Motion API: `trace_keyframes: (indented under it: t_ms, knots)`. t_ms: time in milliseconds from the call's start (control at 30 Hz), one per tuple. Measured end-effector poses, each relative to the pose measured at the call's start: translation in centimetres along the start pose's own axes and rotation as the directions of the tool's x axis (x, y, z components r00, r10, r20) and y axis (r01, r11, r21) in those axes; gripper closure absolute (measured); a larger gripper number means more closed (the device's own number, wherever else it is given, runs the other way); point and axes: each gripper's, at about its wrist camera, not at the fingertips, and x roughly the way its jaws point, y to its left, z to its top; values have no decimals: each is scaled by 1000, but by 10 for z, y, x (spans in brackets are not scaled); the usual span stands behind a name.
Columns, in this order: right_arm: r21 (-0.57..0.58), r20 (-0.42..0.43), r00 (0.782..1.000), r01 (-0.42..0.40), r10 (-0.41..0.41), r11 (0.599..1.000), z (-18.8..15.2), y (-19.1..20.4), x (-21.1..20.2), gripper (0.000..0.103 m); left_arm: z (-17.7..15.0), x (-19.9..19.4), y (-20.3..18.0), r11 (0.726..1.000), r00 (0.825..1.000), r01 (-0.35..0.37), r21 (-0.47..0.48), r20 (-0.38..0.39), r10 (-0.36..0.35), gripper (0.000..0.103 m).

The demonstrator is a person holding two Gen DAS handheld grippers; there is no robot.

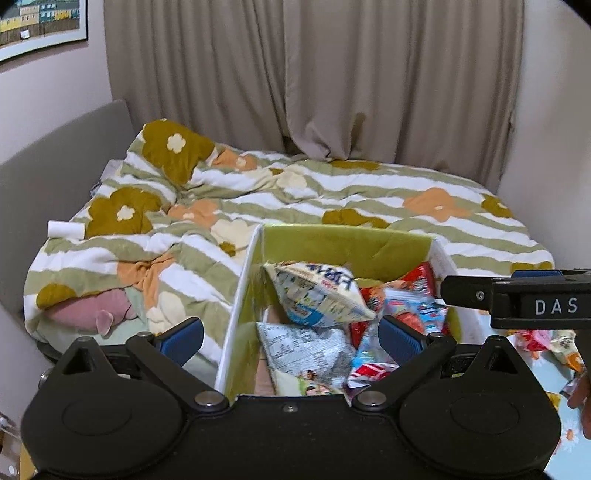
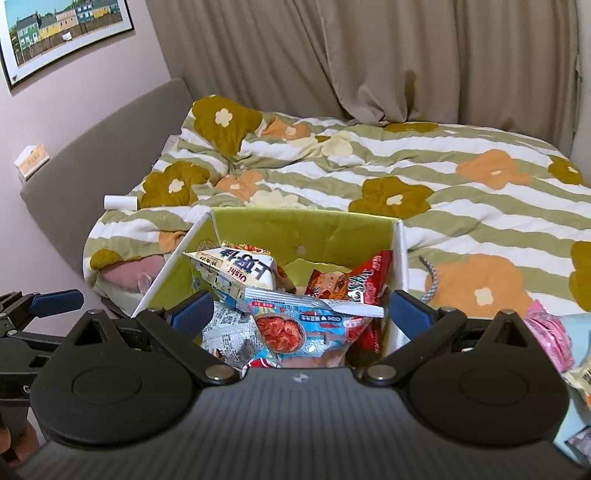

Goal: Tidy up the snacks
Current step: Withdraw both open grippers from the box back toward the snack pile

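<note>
While both grippers hover over the green box [image 2: 306, 229] stuffed with snack packets [image 2: 295, 321], left gripper [image 1: 291, 334] and right gripper [image 2: 300, 308] jaws sit wide, holding nothing.

So we're in a small bedroom here. Straight ahead of the tongs there's a bed [image 2: 461, 206] under a rumpled striped duvet [image 1: 332, 199] with big mustard and orange flowers. Past its far edge, beige curtains [image 1: 314, 74] hang fully drawn, bottoms bunching onto the bedding. Off to the left we've got a grey padded headboard [image 2: 110, 129] against a pale pinkish wall [image 2: 74, 99], with a framed picture of colourful houses [image 2: 62, 29] up high and a small box [image 2: 32, 162] sitting on the headboard's top edge. A pink plush toy [image 1: 92, 314] pokes out under the duvet, lower left. Lighting's soft and indoor.
</note>
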Motion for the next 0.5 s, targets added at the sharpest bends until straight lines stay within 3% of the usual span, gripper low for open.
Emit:
trace_keyframes:
  t_ms: [233, 500]
  knots:
    - [31, 29, 998, 53, -54, 998, -10, -13, -43, 0, -2, -25, -23, 998, 998, 52, 23, 24, -53, 1]
    - [57, 78, 991, 105, -109, 993, -24, -64, -98, 0, -9, -51, -80, 993, 994, 93, 74, 49, -97, 1]
